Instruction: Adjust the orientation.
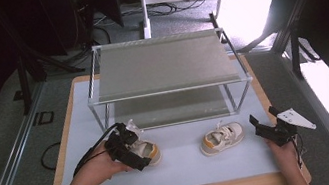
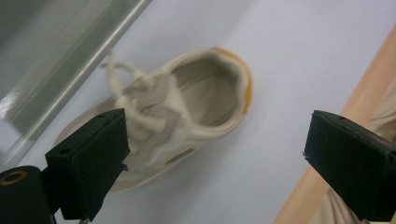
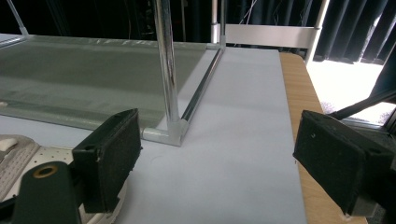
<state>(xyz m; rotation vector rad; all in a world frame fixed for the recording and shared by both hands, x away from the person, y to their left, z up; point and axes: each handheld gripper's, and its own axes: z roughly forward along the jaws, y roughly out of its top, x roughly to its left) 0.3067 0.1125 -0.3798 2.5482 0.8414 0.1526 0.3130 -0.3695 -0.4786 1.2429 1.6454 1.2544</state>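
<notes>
Forearms enter at six o'clock. The left gripper (image 1: pixel 129 151) is poised over the left shoe (image 1: pixel 146 152), jaws spread wide, nothing yet clasped. At four o'clock the right gripper (image 1: pixel 272 130) is held with jaws wide and empty, just beside the right shoe (image 1: pixel 222 138). Both shoes lie on the table (image 1: pixel 185 170). Toward twelve o'clock, both tiers of the shoe rack (image 1: pixel 163 65) are seen bare; shelving is judged unstarted.
</notes>
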